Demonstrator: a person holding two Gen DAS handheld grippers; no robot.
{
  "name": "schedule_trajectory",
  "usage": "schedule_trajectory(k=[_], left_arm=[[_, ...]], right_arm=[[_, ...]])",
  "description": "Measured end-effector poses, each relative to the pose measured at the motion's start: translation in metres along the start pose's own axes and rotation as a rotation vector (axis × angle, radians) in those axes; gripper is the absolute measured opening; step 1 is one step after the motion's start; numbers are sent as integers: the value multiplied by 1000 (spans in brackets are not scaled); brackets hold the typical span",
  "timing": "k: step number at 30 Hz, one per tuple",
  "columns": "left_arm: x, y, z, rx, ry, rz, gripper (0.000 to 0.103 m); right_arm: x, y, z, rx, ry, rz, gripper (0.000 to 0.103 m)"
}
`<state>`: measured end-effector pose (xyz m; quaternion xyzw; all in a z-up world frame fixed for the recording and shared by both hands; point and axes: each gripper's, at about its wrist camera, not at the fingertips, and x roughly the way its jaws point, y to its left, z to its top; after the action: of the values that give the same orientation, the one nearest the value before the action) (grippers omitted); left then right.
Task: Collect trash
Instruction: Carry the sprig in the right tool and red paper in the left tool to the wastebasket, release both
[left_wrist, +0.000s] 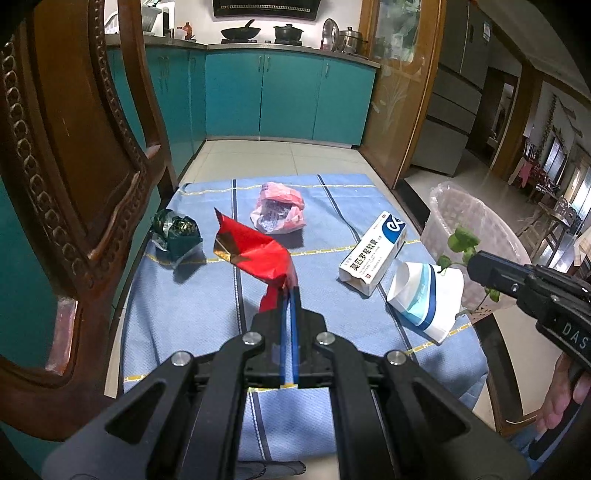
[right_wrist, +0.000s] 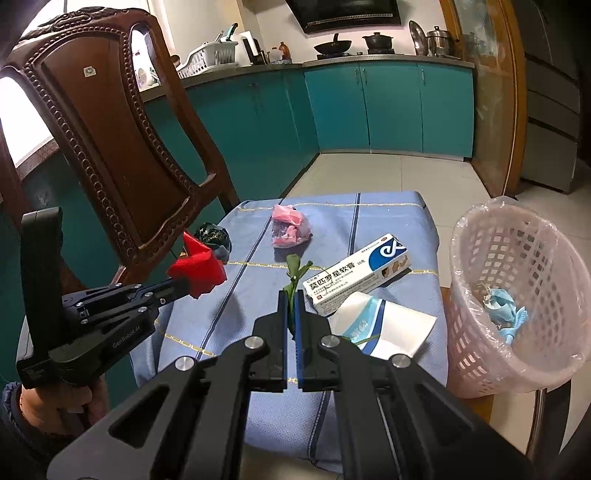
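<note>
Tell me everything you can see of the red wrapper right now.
The red wrapper is a crumpled, glossy sheet, foil-like, with a shiny gold inner face showing at one fold. The left gripper is shut on its lower corner and holds it above the blue cloth, the rest sticking up and away from the jaws. In the right wrist view it hangs clear of the table, touching nothing else.

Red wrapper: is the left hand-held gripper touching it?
Touching. The left wrist view shows the left hand-held gripper shut on the red wrapper, pinching its lower edge.
</note>
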<state>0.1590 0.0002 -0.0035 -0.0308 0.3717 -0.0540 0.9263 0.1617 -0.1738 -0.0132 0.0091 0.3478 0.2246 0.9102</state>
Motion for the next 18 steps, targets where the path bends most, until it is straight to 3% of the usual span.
schedule_trajectory(k=[6, 9, 14, 15, 16, 17, 18], left_arm=[[-1, -1, 1, 9, 3, -1, 3], [-3, -1, 1, 8, -7, 2, 3], [-2, -1, 0, 11, -11, -4, 3], [-1, -2, 0, 15, -9, -4, 3], [0, -3, -1, 18, -8, -6, 3], [0, -4, -1, 22, -9, -8, 3], [0, -6, -1, 28, -11, -11, 3]], right_arm=[[3, 0, -1, -2, 6, 1, 4], [-11, -11, 7, 28, -52, -7, 4], [-47, -93, 35, 188, -230, -109, 6], [-47, -117, 37, 224, -243, -131, 10], [-45, -133, 36, 245, -252, -147, 21], [-41, -151, 33, 277, -253, -173, 45], [-37, -164, 30, 312, -247, -191, 59]])
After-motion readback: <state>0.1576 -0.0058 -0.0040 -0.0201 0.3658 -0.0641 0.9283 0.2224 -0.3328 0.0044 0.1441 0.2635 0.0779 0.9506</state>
